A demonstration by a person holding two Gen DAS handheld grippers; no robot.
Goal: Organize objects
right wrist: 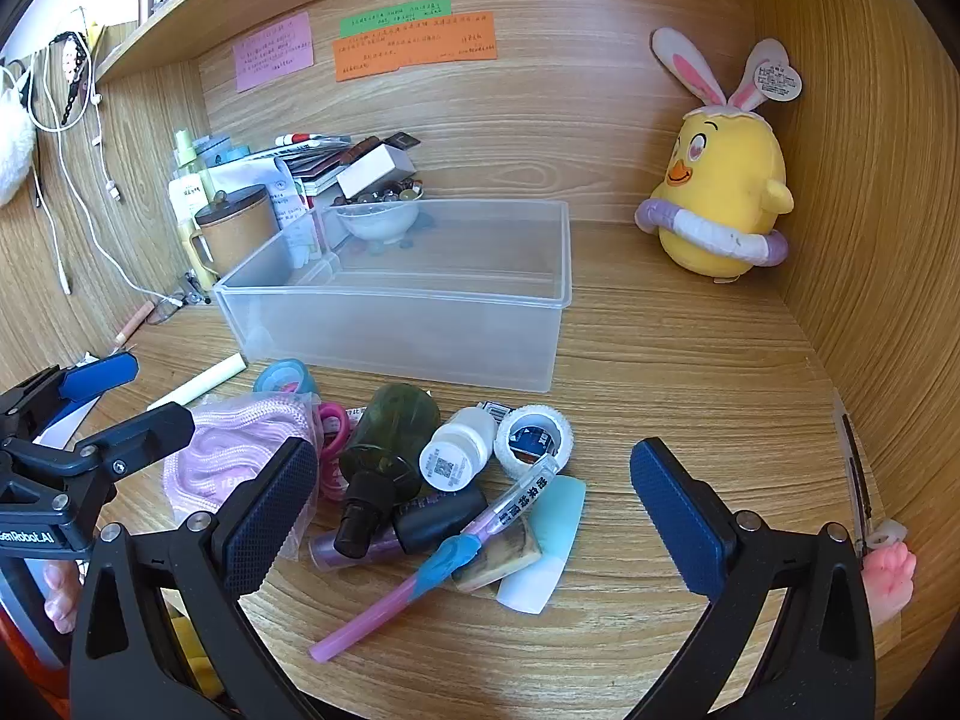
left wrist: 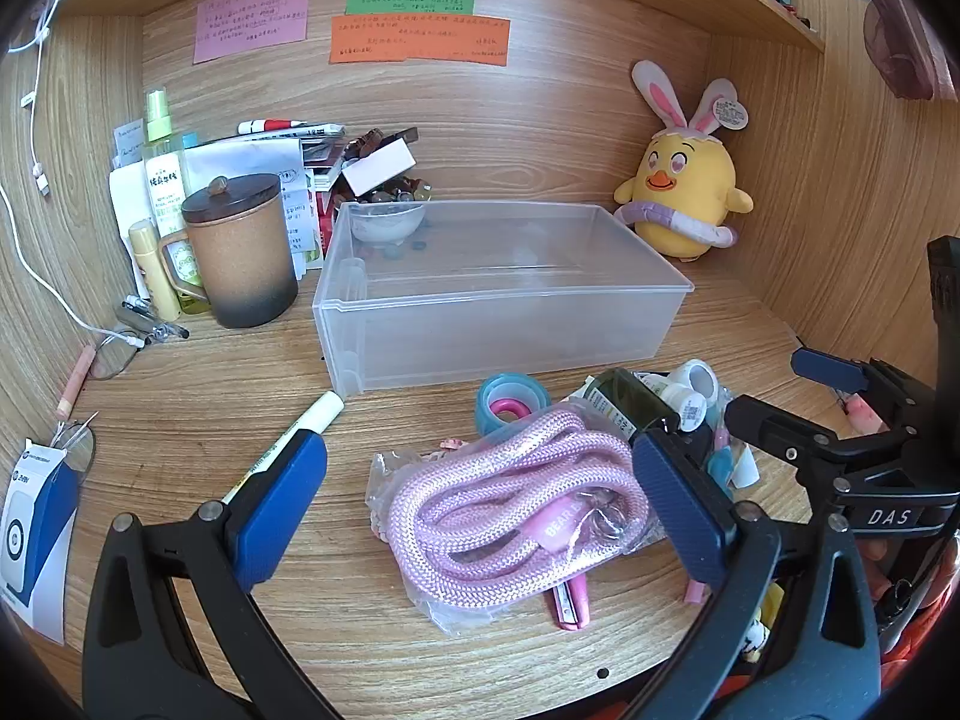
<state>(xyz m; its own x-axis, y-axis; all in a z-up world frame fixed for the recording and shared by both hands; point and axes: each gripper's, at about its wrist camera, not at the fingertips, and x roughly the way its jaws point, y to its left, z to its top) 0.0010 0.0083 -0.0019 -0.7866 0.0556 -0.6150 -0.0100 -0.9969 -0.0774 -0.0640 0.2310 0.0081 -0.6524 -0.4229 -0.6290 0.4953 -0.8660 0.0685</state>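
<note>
1. Wood-grain table (right wrist: pixel 660 360) in a desk alcove, wood back wall with pink (left wrist: pixel 251 18), green (left wrist: pixel 409 2) and orange (left wrist: pixel 420 39) paper notes stuck on it.
2. Clear plastic bin (left wrist: pixel 498 324) sits mid-table and looks empty. A white bowl (left wrist: pixel 387 222) shows through its far left corner; can't tell if it is inside the bin or just behind it.
3. Left of bin: brown lidded mug (left wrist: pixel 240 252), yellow-green bottle (left wrist: pixel 162 180), stack of papers and boxes behind them.
4. Right rear corner: yellow chick plush with bunny ears (right wrist: pixel 720 192), upright, well apart from the bin.
5. Loose pile in front of bin, near the grippers:
   - pink rope in a clear bag (left wrist: pixel 510 510), left end of the pile
   - teal tape roll (left wrist: pixel 510 402) just behind the rope
   - dark green spray bottle (right wrist: pixel 384 450) on its side
   - small white bottle (right wrist: pixel 459 450) touching the green one
   - white tape roll (right wrist: pixel 534 438) beside the white bottle
   - pink-and-blue pen (right wrist: pixel 420 576) lying diagonally across the front of the pile
6. White marker (left wrist: pixel 288 438) lies on the table left of the pile, under the left finger in the left wrist view.
7. Left gripper (left wrist: pixel 480 510): jaws spread fully wide, tilted down over the bagged rope, not gripping it.
8. Right gripper (right wrist: pixel 474 516): jaws spread fully wide, tilted down over the bottles and pen, nothing gripped.
</note>
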